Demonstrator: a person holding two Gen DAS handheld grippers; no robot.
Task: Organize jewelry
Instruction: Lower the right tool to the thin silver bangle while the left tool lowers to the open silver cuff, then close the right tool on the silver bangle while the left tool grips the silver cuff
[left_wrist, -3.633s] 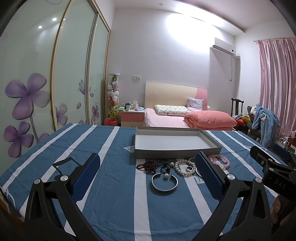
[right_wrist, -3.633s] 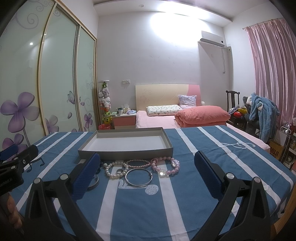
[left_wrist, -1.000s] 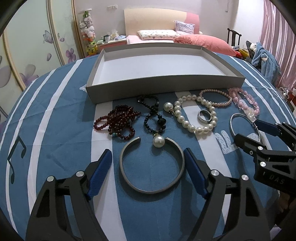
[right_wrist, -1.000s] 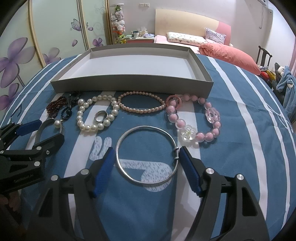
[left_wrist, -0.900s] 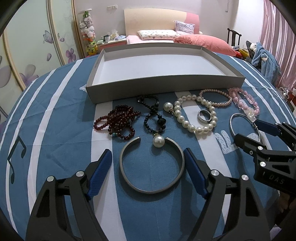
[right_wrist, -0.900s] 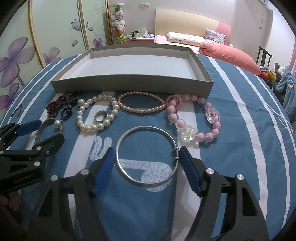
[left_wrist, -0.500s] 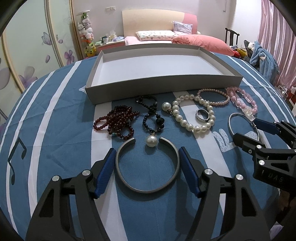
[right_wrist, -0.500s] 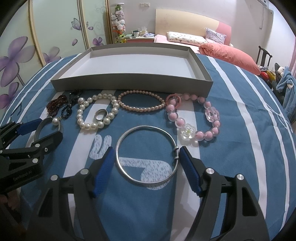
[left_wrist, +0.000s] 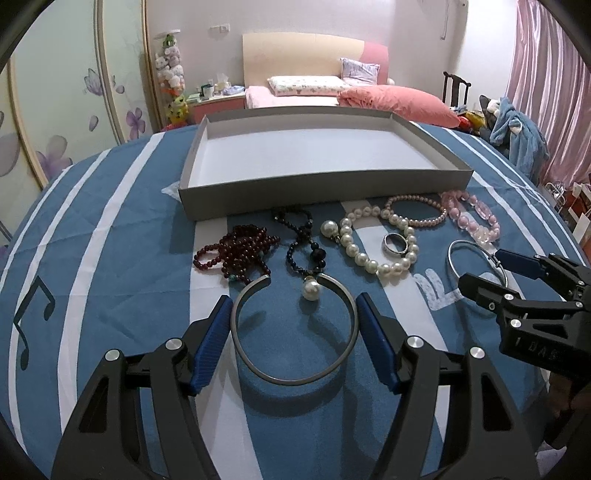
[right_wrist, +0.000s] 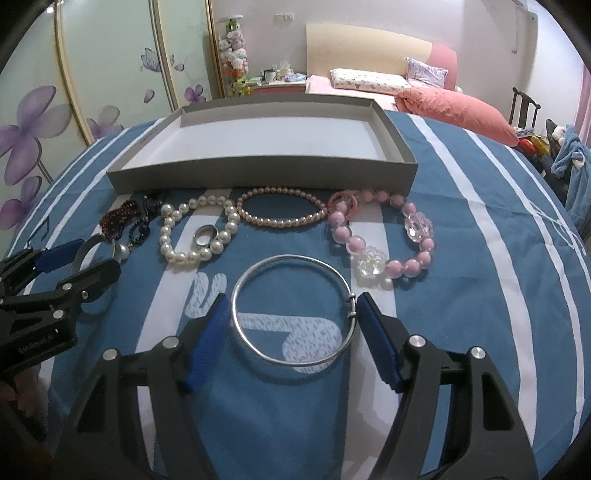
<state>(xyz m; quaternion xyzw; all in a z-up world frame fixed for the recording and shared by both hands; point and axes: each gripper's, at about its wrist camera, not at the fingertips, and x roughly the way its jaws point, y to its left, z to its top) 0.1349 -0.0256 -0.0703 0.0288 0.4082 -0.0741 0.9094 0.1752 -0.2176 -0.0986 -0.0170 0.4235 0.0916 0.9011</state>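
On the striped counter (left_wrist: 110, 258) the jewelry lies in a row in front of the gray tray (left_wrist: 314, 186), which holds nothing yet. At the left end, the left tool (left_wrist: 293, 332) brackets the open gray cuff (left_wrist: 295, 380), its blue pads touching or all but touching the cuff's outer sides; I cannot tell if they press. The risk here is that the cuff, being open at the far end, could flex or squirt forward into the pearl pendant (left_wrist: 310, 290) and dark red beads (left_wrist: 240, 251) lying just beyond it. Further right sit the white pearl bracelet (right_wrist: 195, 232) with a ring (right_wrist: 205, 236) inside it, then the small pink pearl strand (right_wrist: 280, 210). The right tool (right_wrist: 291, 328) likewise straddles the thin silver bangle (right_wrist: 291, 310), pads at its sides, grip unclear. That thin, round wire could pivot or slip out when lifted, falling onto the pink bead bracelet (right_wrist: 384, 240).
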